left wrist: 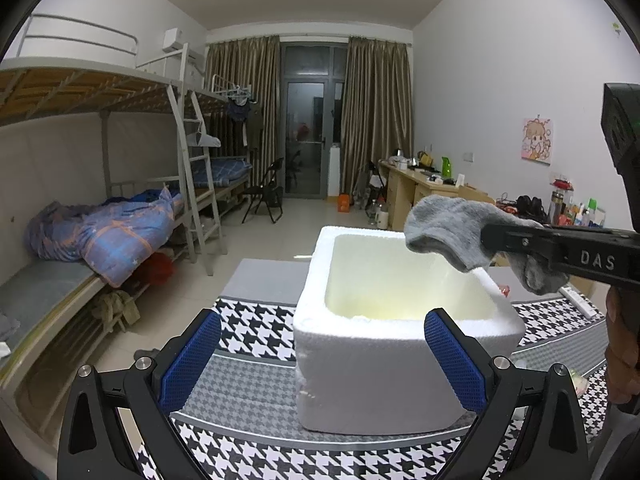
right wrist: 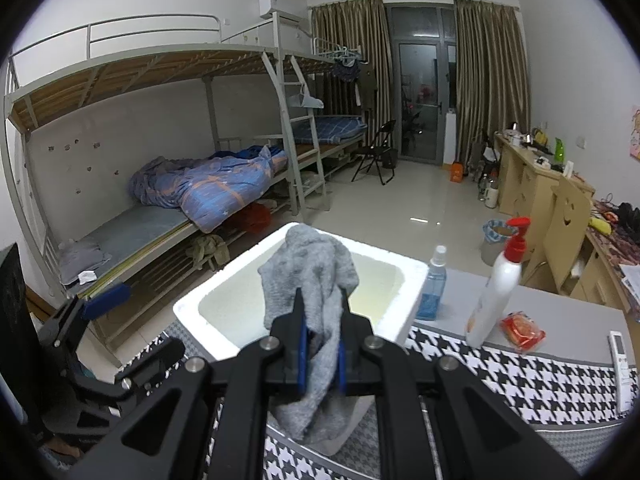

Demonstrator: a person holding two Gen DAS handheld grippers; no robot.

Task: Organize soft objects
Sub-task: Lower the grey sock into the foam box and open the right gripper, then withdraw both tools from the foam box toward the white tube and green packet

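The right gripper is closed on a grey sock, its blue-padded fingers pinching the fabric at mid-length so that one bunched end rises ahead of the tips and the other droops below them. In the left wrist view the same right gripper reaches in from the right edge, and the grey sock hangs from it above the far right corner of a white foam box. The sock is held in the air, apart from the box rim; the hollow of the white foam box under it shows a bare, yellowish floor.

The left gripper stands wide open with nothing between its blue pads, low in front of the near wall of the box. From the right wrist view the left gripper shows at the left edge, beside the box's left corner.

The box rests on a table covered with a black-and-white houndstooth cloth, toward its middle. Along the far right stretch of the table stand a blue spray bottle, just beside the box, then a white pump bottle with a red top, a red packet lying flat, and a white remote control near the right edge.
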